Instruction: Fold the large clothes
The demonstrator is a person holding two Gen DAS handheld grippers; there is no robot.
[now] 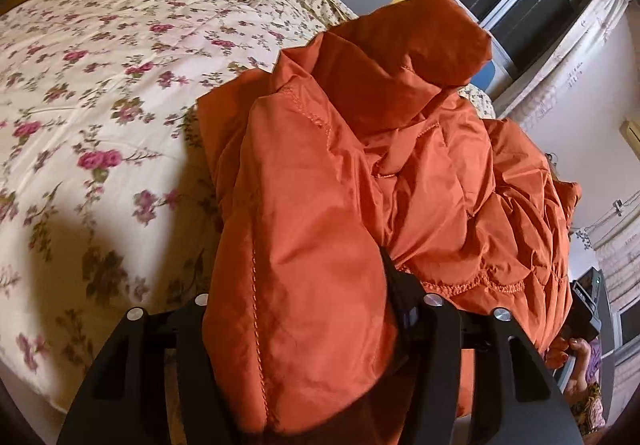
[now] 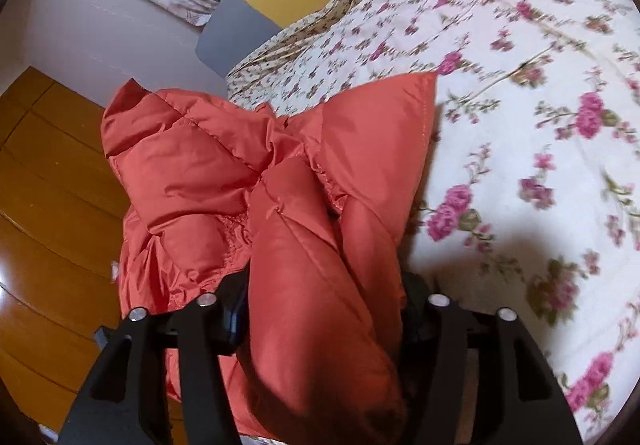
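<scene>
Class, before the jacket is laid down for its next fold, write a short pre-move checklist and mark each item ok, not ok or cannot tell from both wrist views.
1. Left gripper shut on the orange puffer jacket: ok.
2. Right gripper shut on the jacket: ok.
3. Jacket flat and smooth: not ok, bunched between the grips.
4. Floral bedspread bare where the jacket would land: ok.
5. Jacket wholly over the bed: not ok, part hangs over the wooden floor.
6. Zipper closed: cannot tell.
</scene>
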